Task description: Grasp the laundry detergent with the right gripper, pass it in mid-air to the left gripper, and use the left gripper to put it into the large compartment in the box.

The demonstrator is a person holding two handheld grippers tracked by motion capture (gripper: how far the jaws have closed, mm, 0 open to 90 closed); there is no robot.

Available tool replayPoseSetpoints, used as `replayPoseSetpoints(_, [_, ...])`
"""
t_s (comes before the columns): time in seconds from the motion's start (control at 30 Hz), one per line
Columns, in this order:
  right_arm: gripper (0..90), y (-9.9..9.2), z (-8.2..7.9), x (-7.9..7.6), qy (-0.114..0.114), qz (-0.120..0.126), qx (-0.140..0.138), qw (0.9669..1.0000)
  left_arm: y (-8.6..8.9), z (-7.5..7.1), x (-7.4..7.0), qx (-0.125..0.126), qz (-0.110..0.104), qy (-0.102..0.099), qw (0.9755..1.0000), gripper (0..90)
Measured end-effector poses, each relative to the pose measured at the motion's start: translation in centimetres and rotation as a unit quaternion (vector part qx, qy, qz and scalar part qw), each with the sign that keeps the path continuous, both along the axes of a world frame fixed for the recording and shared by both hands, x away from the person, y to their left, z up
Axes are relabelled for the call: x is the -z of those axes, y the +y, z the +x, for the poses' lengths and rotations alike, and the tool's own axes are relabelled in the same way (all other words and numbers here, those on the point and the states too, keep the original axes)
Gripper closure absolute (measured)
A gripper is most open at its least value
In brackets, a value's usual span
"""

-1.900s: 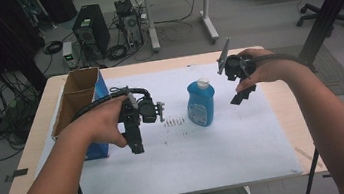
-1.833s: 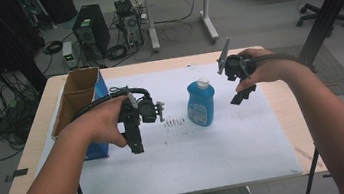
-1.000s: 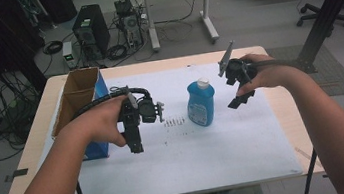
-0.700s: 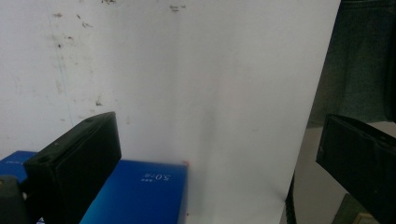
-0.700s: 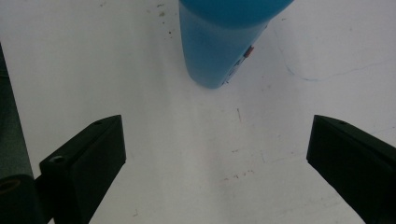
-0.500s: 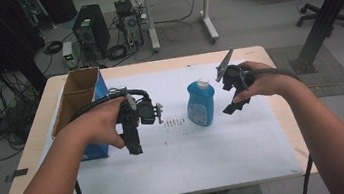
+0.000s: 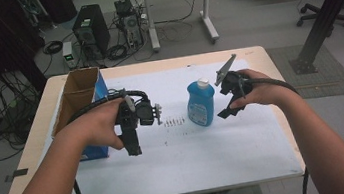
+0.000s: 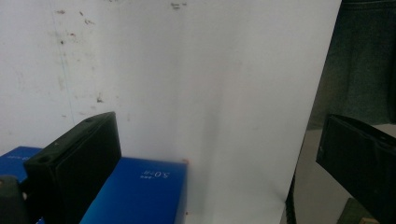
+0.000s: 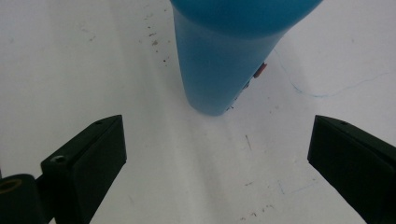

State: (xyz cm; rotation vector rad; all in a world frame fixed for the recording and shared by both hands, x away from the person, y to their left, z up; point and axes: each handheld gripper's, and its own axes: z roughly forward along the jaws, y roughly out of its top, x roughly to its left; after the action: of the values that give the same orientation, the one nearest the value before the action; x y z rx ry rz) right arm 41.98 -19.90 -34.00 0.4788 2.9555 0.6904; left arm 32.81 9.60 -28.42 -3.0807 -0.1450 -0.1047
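A blue bottle (image 7: 201,105) with a white cap stands upright in the middle of the white sheet (image 7: 194,164). My right gripper (image 7: 221,96) is held just to the right of it, open and empty. In the right gripper view the bottle's lower body (image 9: 219,70) rises straight ahead beyond the wide-apart jaws of the right gripper (image 9: 217,128), not touching them. My left gripper (image 7: 132,143) hangs over the sheet left of the bottle, beside the box. In the left gripper view the left gripper (image 8: 217,126) is open, with only sheet between its jaws.
An open cardboard box (image 7: 81,96) with a blue side (image 8: 140,196) stands at the table's left. A short row of small dark marks (image 7: 173,122) lies between left gripper and bottle. The sheet's front edge (image 8: 299,154) is close. Cables, a computer tower (image 7: 91,34) and another table are beyond.
My right gripper has moved left and slightly nearer, closing in on the bottle's right side. The left gripper has stayed almost still. The bottle has not moved.
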Motion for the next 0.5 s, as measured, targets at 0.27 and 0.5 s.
replayPoseSetpoints(0.27, [4.0,0.1,-0.2,0.5,-0.011,0.026,0.018,0.9995,-0.4,-0.1,0.1,0.005,0.004,-0.001,1.0,0.2])
replayPoseSetpoints(0.5, [3.9,0.1,-0.4,1.9,-0.02,0.063,0.045,0.9968,-0.4,-0.2,0.2,0.005,0.003,-0.004,1.0,0.2])
